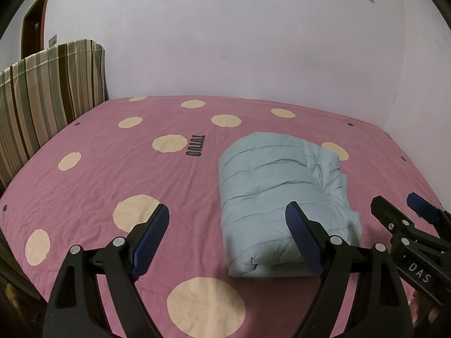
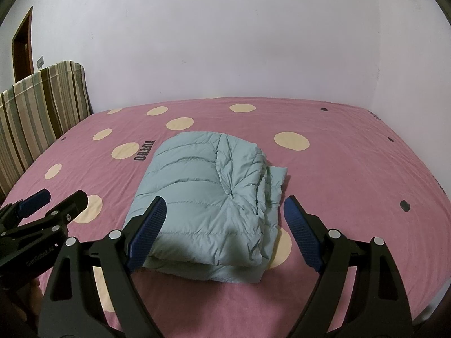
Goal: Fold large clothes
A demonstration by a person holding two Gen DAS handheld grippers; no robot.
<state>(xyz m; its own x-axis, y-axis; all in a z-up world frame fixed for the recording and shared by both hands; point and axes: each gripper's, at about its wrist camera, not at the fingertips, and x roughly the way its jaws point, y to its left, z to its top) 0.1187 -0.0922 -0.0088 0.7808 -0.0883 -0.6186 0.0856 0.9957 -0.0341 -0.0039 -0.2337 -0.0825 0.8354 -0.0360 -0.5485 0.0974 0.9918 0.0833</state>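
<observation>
A pale blue quilted jacket (image 2: 208, 202) lay folded into a thick bundle on the bed (image 2: 352, 186), toward its near edge, its looser layers bunched along the right side. The bed wore a pink sheet with cream dots and a dark printed word just left of the bundle. The left hand-held gripper (image 1: 228, 239) hung above the sheet with its jaws wide and nothing between them; its right finger overlapped the jacket's near left corner in the left wrist view, though contact could not be told. The right hand-held gripper (image 2: 225, 228) also stood wide, unloaded, framing the near part of the bundle from above. The two tools sat close side by side. A striped cloth-covered headboard (image 1: 48, 90) rose at the left, a brown door (image 1: 33, 28) behind it, and a plain pale wall (image 2: 225, 42) beyond the bed.
</observation>
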